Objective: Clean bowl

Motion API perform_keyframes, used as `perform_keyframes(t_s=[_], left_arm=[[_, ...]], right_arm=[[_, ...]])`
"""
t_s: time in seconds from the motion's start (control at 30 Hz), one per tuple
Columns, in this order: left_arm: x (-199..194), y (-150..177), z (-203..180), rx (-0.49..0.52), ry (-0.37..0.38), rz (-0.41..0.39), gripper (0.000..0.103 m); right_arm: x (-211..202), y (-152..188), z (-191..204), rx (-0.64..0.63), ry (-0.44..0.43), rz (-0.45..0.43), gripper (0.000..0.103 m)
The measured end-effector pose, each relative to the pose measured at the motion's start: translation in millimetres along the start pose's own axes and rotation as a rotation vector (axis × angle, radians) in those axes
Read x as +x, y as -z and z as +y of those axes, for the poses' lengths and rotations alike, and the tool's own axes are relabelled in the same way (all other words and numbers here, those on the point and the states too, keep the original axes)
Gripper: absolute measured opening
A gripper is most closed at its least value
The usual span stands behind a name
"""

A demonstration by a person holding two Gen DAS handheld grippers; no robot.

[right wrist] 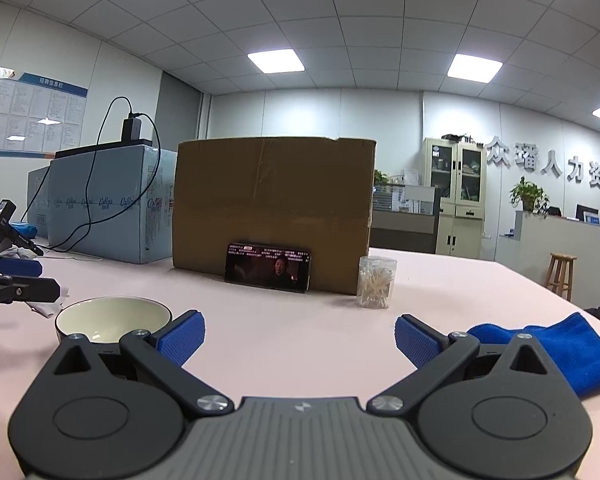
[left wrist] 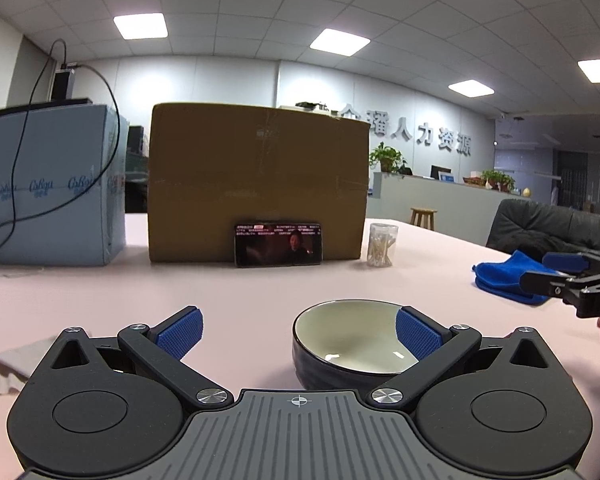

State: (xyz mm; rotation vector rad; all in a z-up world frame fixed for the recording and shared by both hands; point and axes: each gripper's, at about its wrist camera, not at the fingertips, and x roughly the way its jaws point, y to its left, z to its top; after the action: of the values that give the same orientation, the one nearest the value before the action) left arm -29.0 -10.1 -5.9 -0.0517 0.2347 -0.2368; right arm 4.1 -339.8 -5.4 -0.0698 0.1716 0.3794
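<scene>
The bowl [left wrist: 352, 344], dark outside and cream inside, is set upright on the pink table [left wrist: 260, 292], low and just right of centre in the left wrist view. The left gripper [left wrist: 298, 336] is held wide apart with nothing pinched; its right blue pad [left wrist: 418, 336] is seen in front of the bowl's rim, though contact cannot be told. In the right wrist view the bowl [right wrist: 114, 318] is found at the lower left, partly hidden behind the gripper's left finger. The right gripper [right wrist: 300, 340] is likewise spread, with only bare table between its fingers. A blue cloth [right wrist: 552, 348] is laid on the table just beside its right finger. A cardboard box [right wrist: 272, 212] is placed at the back of the table, and a phone [right wrist: 268, 267] with a lit screen is leaned against it. A clear jar of cotton swabs [right wrist: 376, 282] is stood near the box's right corner. A crumpled white tissue [left wrist: 4, 368] is seen at the left edge.
</scene>
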Motion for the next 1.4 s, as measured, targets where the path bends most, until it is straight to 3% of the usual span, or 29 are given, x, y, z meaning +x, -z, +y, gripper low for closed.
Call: perform_keyframes(t_s=[0.17, 0.4, 0.6, 0.9, 1.4], left_arm=[[11.0, 3.9, 14.5, -0.098, 0.105, 0.068, 0.103], [17.5, 11.1, 23.1, -0.181, 0.219, 0.099, 0.103], [17.3, 14.0, 20.2, -0.187, 0.224, 0.097, 0.103], [10.3, 14.2, 23.9, -0.227, 0.212, 0.07, 0.103], [17.1, 12.9, 27.7, -0.267, 0.212, 0.109, 0.103]], right_arm=[[2.4, 0.7, -7.6, 0.048, 0.001, 0.016, 0.103], [-0.8, 3.4, -21.8, 0.134, 0.041, -0.007, 0.103], [-3.7, 6.5, -30.9, 0.183, 0.054, -0.03, 0.103], [-4.7, 3.5, -11.0, 0.068, 0.058, -0.044, 0.103], [4.0, 1.2, -11.1, 0.076, 0.022, 0.007, 0.103]])
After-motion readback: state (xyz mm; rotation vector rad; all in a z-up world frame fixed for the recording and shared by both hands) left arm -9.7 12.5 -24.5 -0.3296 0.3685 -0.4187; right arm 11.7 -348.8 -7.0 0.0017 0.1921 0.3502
